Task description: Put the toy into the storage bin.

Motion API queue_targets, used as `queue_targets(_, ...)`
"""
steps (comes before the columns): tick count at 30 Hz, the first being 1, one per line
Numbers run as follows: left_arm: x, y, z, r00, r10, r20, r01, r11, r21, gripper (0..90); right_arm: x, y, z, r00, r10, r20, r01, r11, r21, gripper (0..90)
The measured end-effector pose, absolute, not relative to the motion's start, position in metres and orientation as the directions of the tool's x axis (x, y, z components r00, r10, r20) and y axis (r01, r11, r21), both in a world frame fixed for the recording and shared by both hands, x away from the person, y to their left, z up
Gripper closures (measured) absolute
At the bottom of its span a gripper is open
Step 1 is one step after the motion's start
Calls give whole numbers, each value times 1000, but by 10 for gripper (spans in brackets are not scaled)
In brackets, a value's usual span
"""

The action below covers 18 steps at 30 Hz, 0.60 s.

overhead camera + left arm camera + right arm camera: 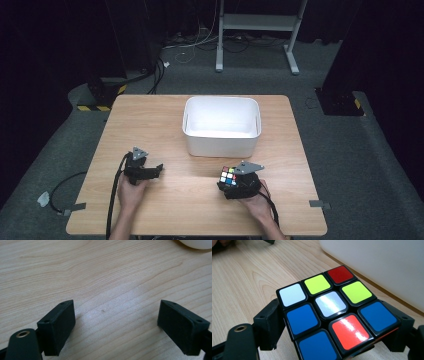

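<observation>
The right gripper (332,340) was clamped on a scrambled puzzle cube (329,312), its top face a mix of blue, white, yellow, red and orange stickers. The cube sat tilted, one corner aimed at the white bin (221,125) just beyond. The left gripper (117,327) gaped, holding nothing, over bare table (100,277).

Left tongs (159,169): black body, topped by a grey three-cornered plate; a black cable was trailed from the rear. Blocky black pads (58,327) were fitted, each marked by small screw holes, with a brass-ringed hole seen beside one. Right tongs (231,181): black, likewise plated and cabled. Forearms were left uncovered.
</observation>
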<state>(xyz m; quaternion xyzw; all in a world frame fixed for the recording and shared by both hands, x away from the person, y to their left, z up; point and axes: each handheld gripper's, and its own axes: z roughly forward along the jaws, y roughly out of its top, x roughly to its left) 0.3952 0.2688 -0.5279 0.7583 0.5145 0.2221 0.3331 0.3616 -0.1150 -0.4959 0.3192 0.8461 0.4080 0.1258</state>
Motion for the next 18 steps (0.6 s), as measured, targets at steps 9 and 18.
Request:
queue_targets(9,395,269,-528,372,928,-6,632,-248,734,148,361,-118,-494,-760,648,47,436,456,776,185)
queue_targets(18,395,269,-528,372,928,-5,632,-249,733,148,360,-119,-488,-767,640,42,428,461,777,185)
